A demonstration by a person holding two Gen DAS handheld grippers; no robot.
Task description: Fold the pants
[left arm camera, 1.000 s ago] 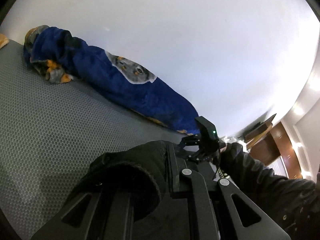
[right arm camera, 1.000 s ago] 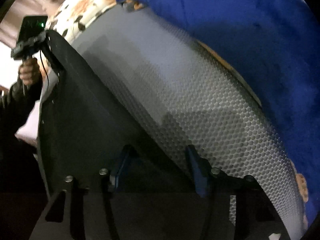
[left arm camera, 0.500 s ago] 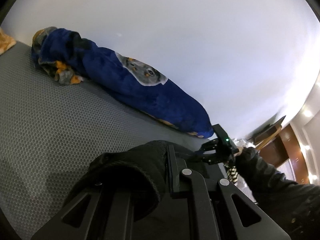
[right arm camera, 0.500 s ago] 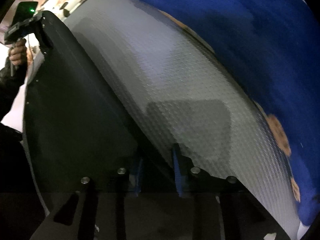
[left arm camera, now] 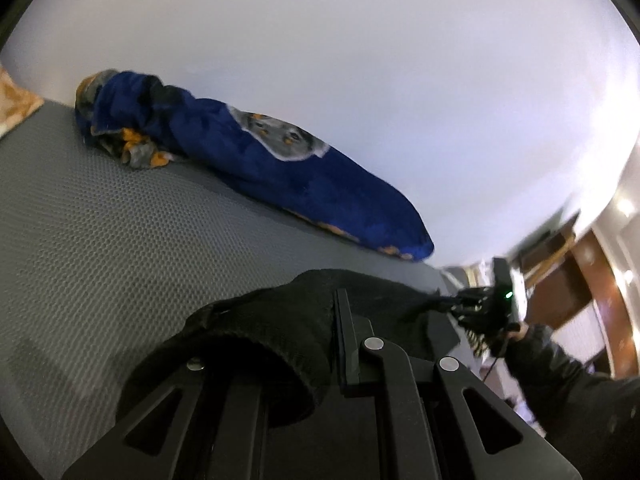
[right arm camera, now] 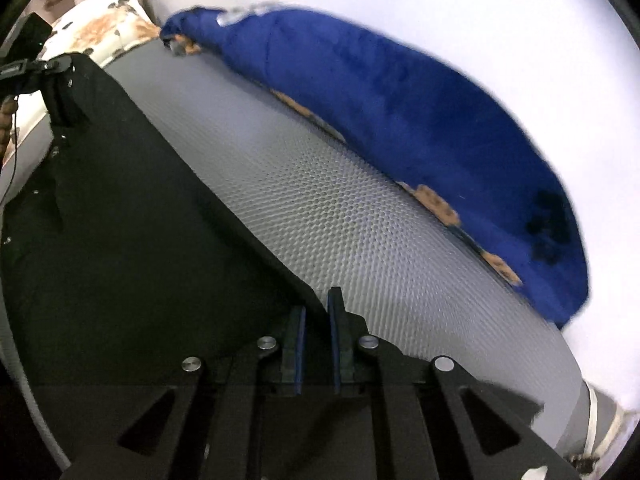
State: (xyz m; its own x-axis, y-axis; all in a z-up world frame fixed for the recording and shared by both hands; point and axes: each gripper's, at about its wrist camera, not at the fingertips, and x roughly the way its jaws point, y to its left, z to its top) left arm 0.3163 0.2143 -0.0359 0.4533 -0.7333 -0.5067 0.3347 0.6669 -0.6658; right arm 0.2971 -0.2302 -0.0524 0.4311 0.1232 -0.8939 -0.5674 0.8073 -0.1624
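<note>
The black pants (right arm camera: 132, 216) lie stretched over the grey honeycomb mat (right arm camera: 360, 240), held at both ends. My left gripper (left arm camera: 320, 320) is shut on a bunched end of the pants (left arm camera: 280, 320), which wraps over its fingers. My right gripper (right arm camera: 316, 308) is shut on the other end, the cloth edge pinched between its blue pads (right arm camera: 334, 312). In the left wrist view the right gripper (left arm camera: 492, 304) is far right, pulling the fabric taut. In the right wrist view the left gripper (right arm camera: 24, 60) is at the upper left.
A rolled blue blanket (left arm camera: 280, 176) with an animal print lies along the white wall at the mat's far side, also in the right wrist view (right arm camera: 400, 120). An orange-patterned pillow (right arm camera: 100, 28) sits at the mat's end. Brown furniture (left arm camera: 580, 272) stands beyond the mat.
The right gripper has closed its jaws on the pants edge and moved away from the left gripper, stretching the cloth. The left gripper keeps its hold.
</note>
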